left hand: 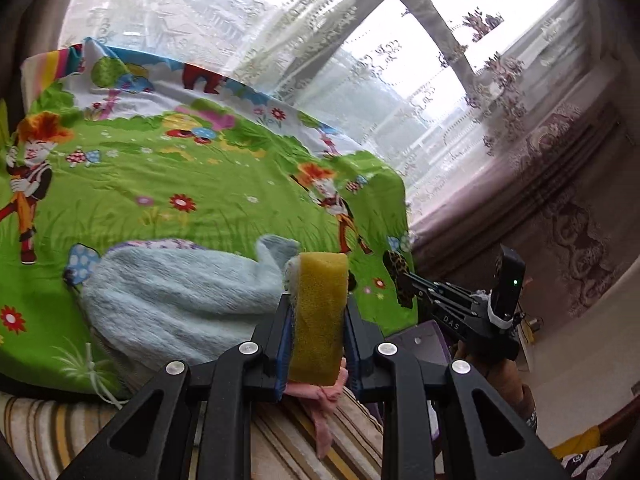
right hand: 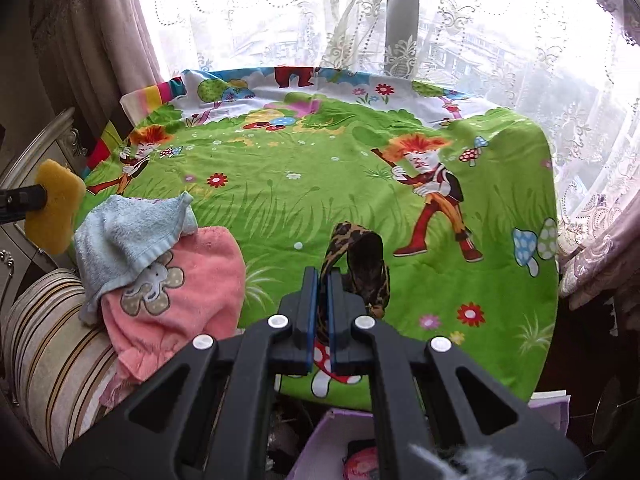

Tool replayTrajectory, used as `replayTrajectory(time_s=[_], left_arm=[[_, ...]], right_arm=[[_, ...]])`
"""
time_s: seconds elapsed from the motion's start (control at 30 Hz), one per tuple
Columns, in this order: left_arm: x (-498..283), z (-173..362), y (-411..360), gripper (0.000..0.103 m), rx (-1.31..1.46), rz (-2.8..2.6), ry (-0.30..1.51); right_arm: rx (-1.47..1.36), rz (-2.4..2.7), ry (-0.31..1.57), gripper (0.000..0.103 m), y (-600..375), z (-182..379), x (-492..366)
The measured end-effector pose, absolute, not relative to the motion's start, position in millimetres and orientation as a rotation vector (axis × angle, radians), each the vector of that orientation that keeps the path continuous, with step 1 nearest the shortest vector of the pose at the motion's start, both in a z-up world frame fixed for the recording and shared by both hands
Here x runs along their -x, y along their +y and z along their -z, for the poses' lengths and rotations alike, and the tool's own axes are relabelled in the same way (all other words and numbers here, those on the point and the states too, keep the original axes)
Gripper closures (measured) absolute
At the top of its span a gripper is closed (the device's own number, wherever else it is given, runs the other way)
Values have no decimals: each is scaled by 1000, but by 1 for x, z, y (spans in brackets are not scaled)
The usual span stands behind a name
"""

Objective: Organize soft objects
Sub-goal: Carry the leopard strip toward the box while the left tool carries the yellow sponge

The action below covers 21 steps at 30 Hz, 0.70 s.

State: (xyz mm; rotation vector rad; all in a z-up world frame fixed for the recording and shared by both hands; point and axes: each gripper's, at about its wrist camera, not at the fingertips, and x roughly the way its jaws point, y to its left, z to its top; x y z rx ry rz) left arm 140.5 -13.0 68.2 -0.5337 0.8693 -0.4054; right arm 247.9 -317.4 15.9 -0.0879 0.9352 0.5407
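Left wrist view: your left tongs point(left hand: 318, 320) clamp the yellow sponge point(left hand: 320, 312), long axis upright; blue towel point(left hand: 176, 296) lies at 9 o'clock. Your right tongs point(right hand: 323, 280) pinch the leopard-print band point(right hand: 360, 264).

The right gripper point(right hand: 323, 280) pinches a leopard-print fabric band point(right hand: 362, 264) above the green cartoon-printed bedsheet point(right hand: 320, 200). At left, a light blue terry towel point(right hand: 124, 236) lies over a pink towel with an elephant patch point(right hand: 188, 280); a yellow sponge point(right hand: 56, 210) is clamped at the far left edge.
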Motion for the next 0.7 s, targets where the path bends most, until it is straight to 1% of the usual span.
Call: replayTrajectory(time_s=[0.2,0.37,0.57,0.7], left_arm=[[-130,-51,-92,79,492,573,965],[-121,-37,-136,79,462,646,1030],[-108,-27,-160,79,475,701,1081],[-100,-12,-192,79,464,759,1145]], right_arm=[[34,-485,932,96,-363,-25,-215],[1,-431,949,96,-395,-21,-190],[47,-464,966,96,-385,-12,-190],[30,-455,957,96,-388,-14,-190]])
